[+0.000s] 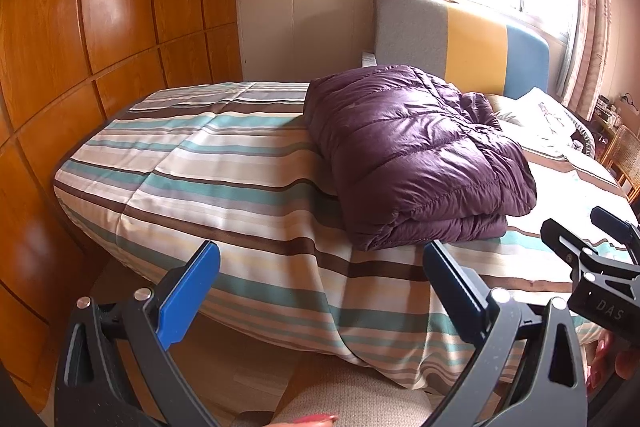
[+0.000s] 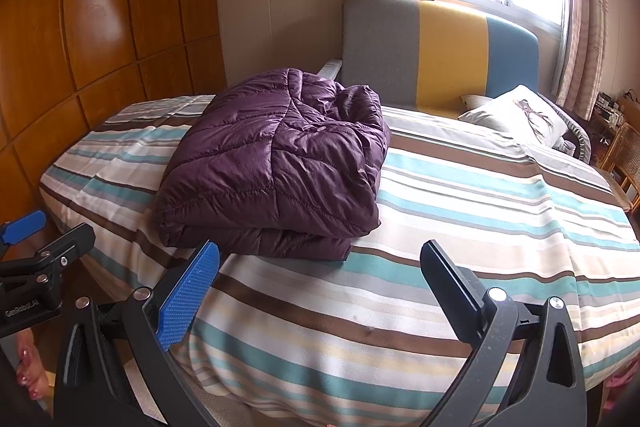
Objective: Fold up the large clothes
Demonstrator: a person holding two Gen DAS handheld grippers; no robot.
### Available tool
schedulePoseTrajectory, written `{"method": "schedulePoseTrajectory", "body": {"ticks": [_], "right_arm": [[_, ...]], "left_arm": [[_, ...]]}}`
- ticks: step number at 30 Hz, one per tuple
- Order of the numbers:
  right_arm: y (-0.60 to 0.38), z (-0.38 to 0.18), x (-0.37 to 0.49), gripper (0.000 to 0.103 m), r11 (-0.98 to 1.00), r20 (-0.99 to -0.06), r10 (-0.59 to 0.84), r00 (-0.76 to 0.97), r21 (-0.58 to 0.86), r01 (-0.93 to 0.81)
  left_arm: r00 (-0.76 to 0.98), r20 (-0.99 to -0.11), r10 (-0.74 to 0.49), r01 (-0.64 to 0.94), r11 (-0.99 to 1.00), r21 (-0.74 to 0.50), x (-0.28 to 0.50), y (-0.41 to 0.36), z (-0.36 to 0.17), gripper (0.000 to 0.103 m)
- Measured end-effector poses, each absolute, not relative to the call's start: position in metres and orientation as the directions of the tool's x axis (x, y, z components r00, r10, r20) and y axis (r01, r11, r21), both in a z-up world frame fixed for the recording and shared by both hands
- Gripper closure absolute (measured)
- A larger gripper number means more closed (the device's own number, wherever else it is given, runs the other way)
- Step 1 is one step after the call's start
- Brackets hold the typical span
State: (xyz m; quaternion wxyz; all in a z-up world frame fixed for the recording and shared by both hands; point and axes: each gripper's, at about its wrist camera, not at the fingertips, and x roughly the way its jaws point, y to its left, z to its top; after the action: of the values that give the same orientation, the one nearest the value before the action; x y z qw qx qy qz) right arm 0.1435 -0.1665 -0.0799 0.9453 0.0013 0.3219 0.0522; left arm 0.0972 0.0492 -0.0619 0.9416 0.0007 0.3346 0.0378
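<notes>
A purple quilted down jacket (image 1: 416, 155) lies folded in a thick bundle on the striped bed (image 1: 224, 171). It also shows in the right wrist view (image 2: 276, 163). My left gripper (image 1: 320, 287) is open and empty, held back from the bed's near edge, below and in front of the jacket. My right gripper (image 2: 320, 287) is open and empty, also short of the jacket over the bed's near edge. The right gripper shows at the right edge of the left wrist view (image 1: 596, 251). The left gripper shows at the left edge of the right wrist view (image 2: 36, 239).
A wooden wardrobe (image 1: 100, 27) stands close along the left of the bed. A grey, yellow and blue headboard (image 2: 440, 55) and a pillow (image 2: 520, 115) are at the far end under a bright window. A cane chair (image 2: 624, 155) stands at the right.
</notes>
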Motion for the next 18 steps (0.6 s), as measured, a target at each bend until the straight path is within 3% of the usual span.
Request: {"method": "schedulePoseTrajectory", "body": {"ticks": [18], "right_arm": [[-0.1658, -0.0804, 0.144, 0.003, 0.994, -0.614, 0.102, 0.782, 0.034, -0.102]], "left_arm": [[0.769, -0.635, 0.064, -0.063, 0.998, 0.025, 0.097, 0.0476, -0.0638, 0.002]]}}
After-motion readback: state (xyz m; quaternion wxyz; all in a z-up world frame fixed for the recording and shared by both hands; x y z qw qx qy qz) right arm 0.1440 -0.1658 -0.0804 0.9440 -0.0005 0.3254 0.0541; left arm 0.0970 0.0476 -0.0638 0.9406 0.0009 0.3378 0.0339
